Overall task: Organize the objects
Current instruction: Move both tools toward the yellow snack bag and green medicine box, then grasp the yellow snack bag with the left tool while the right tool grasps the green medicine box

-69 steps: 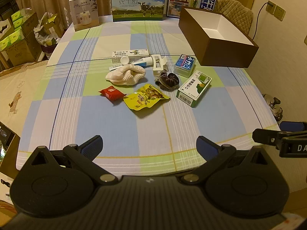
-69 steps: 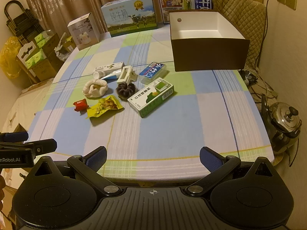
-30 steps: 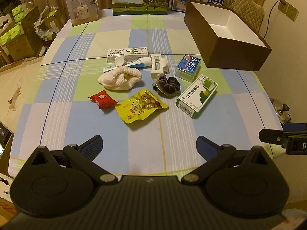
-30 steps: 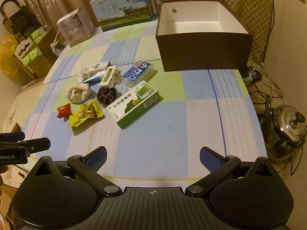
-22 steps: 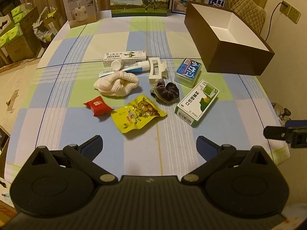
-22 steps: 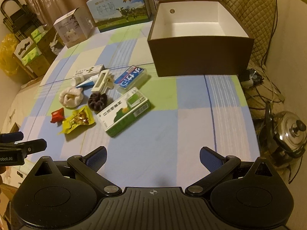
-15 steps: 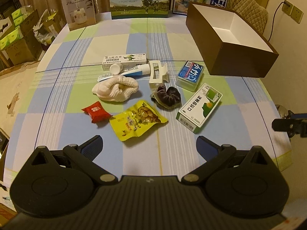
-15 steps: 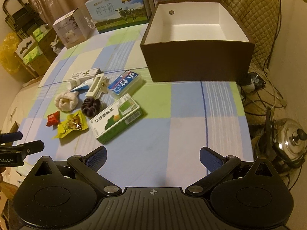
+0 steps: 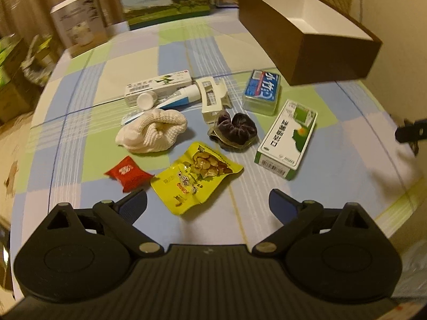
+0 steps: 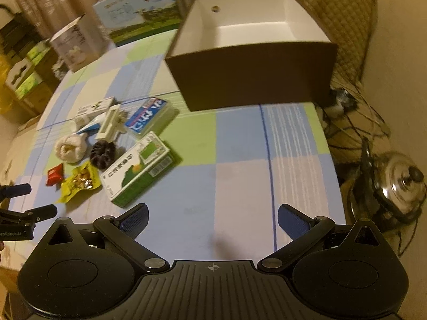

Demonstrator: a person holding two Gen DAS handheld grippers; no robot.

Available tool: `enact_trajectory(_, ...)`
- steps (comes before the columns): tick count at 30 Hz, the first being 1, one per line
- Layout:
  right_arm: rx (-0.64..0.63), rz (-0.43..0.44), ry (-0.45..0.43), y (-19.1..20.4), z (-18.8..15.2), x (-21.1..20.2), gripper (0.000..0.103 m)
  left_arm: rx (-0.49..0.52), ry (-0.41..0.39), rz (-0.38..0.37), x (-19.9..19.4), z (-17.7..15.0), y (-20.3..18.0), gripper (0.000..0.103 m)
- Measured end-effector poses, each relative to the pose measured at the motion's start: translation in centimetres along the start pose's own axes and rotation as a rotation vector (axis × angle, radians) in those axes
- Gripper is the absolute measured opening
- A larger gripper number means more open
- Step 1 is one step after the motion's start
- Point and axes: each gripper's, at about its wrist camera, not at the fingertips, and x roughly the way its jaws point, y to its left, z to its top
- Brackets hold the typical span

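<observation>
While both claws hang released over the bench [image 9: 333,186], you're approaching: left claw [image 9: 208,202], jaws just narrowing, nears yellow pouch [image 9: 196,177]; box [image 10: 253,80] empty.

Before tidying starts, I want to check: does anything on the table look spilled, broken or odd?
Nothing looks spilled or broken. The small things, such as the yellow snack bag, lie loose in a cluster, and the brown box stands empty.
</observation>
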Motion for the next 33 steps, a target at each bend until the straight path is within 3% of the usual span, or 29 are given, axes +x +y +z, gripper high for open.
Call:
enact_trajectory(16,0.326,-0.195,0.012,0.5,-4.4,0.0,0.101,0.313,0.091,-0.211,8.1,2.5,4.0,0.093)
enact_trajectory(20,0.378,-0.234,0.012,0.7,-5.3,-0.2,0.101,0.373,0.102,-0.271,9.5,3.2,4.2,0.088)
enact_trajectory(25,0.420,-0.263,0.009,1.0,-5.8,-0.2,0.101,0.408,0.136,-0.329,11.1,3.5,4.0,0.075)
enact_trajectory(27,0.429,-0.267,0.010,1.1,-5.9,0.0,0.101,0.428,0.114,-0.334,11.0,3.3,3.9,0.065)
enact_trajectory(33,0.412,-0.253,0.007,2.1,-5.0,1.1,0.101,0.418,0.074,-0.362,9.8,3.4,3.6,0.054)
